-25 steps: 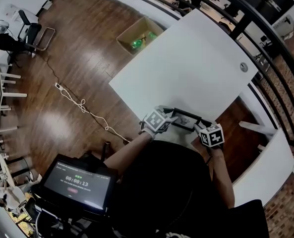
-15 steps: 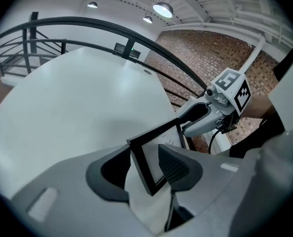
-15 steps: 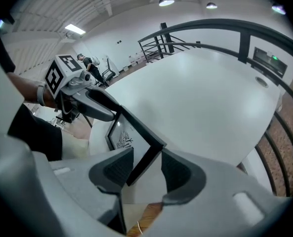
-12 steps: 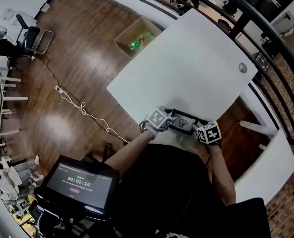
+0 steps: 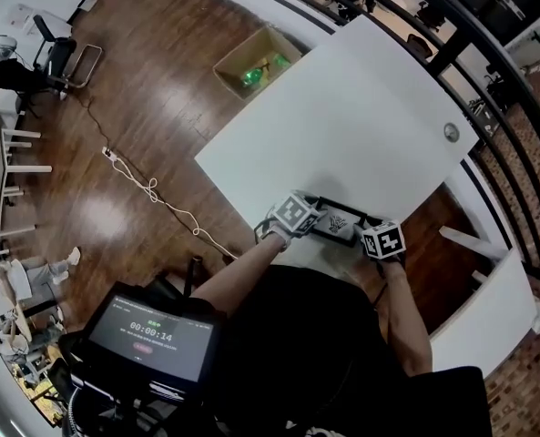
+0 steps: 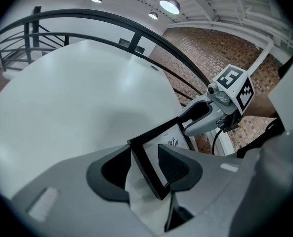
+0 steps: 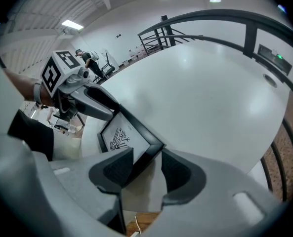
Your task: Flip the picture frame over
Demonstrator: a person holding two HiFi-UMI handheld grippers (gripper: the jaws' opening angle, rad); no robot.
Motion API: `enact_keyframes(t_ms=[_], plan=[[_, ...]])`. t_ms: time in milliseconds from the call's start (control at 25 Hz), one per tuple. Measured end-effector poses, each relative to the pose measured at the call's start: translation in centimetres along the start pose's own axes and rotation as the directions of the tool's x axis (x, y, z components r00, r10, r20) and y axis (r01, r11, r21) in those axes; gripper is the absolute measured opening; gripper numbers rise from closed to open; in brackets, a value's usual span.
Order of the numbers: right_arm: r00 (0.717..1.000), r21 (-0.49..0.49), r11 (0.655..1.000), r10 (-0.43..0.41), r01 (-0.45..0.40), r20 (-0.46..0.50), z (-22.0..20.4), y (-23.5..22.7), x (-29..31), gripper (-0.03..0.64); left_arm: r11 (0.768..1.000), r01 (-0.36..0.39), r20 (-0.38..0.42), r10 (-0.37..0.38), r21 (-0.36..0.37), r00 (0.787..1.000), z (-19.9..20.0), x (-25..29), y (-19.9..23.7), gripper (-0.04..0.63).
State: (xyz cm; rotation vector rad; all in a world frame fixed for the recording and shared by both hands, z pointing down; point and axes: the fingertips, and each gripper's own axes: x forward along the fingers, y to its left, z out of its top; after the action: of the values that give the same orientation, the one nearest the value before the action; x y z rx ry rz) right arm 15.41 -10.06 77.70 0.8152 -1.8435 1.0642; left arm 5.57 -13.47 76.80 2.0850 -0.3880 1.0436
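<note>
While both grippers work at the table's near edge, each grips one end of the picture frame.

Left gripper point(image 6: 145, 156): jaws closed on a black corner of the picture frame point(image 6: 156, 177). The frame's edge sits slantwise between the pads and touches both. The frame looks tilted rather than flat, with its white face and small line drawing to this gripper's right.

Right gripper point(image 7: 147, 158): jaws clamped the same way on the opposite corner, with the drawing side to its left.

Each gripper faces the other straight across the frame, marker cube uppermost.

Ahead of both sets of jaws is a white table point(image 5: 342, 116). A dark railing point(image 5: 452, 35) runs past its far edge.

Well off to the left gripper's left is a wood floor point(image 5: 142, 107). On it are an open cardboard box point(image 5: 226, 69) and a white cable point(image 5: 151, 194).

Behind the grippers, by the person's body, is a screen point(image 5: 151, 340) showing a timer.
</note>
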Motion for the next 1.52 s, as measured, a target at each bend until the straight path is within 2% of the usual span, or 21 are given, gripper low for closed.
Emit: enact_keyframes(t_ms=[400,640,760,920,1040,1160,1240,1320,1440,1520], plan=[[0.999,0.015,0.999,-0.03,0.031,-0.026,-0.5,-0.1,0.4,0.16,1.0,-0.018,-0.008,0.018,0.008,1.0,-0.4,0.7,0.3,0.176],[0.998,0.065,0.996,-0.066,0.065,0.016,0.0,-0.9,0.8,0.16,0.998,-0.066,0.021,0.066,0.018,0.998,-0.3,0.3,1.9,0.153],[0.996,0.074,0.994,-0.082,0.079,0.036,0.1,-1.4,0.6,0.16,0.998,-0.066,0.037,0.065,0.015,0.997,-0.9,0.1,2.3,0.153],[0.991,0.071,0.995,-0.082,0.075,0.102,-0.3,-0.5,-1.1,0.16,0.996,-0.089,0.041,0.089,0.003,0.995,-2.5,-1.2,1.8,0.121],[0.983,0.086,0.995,-0.06,0.046,0.171,0.0,0.4,-3.0,0.158,0.994,-0.106,0.073,0.107,-0.005,0.992,-2.6,-2.6,1.0,0.091],[0.97,0.103,0.995,-0.034,0.009,0.24,-1.1,2.1,-5.5,0.154,0.996,-0.086,0.12,0.083,0.019,0.989,-3.2,-4.1,-2.1,0.042],[0.964,0.115,0.993,-0.019,-0.012,0.265,-2.4,3.3,-7.0,0.056,0.996,-0.084,0.138,0.077,0.04,0.987,-3.9,-5.3,-4.4,0.015],[0.959,0.128,0.991,0.003,-0.04,0.283,-3.1,4.3,-7.9,0.0,0.993,-0.093,0.166,0.081,0.065,0.983,-4.0,-6.9,-6.2,0.015],[0.937,0.107,0.988,0.071,-0.114,0.341,-3.5,6.7,-9.0,-0.009,0.987,-0.137,0.23,0.114,0.086,0.967,-4.4,-8.8,-7.6,0.015],[0.912,0.035,0.987,0.131,-0.157,0.388,-3.4,9.1,-9.9,-0.009,0.982,-0.161,0.298,0.126,0.096,0.946,-4.2,-10.2,-8.5,0.015]])
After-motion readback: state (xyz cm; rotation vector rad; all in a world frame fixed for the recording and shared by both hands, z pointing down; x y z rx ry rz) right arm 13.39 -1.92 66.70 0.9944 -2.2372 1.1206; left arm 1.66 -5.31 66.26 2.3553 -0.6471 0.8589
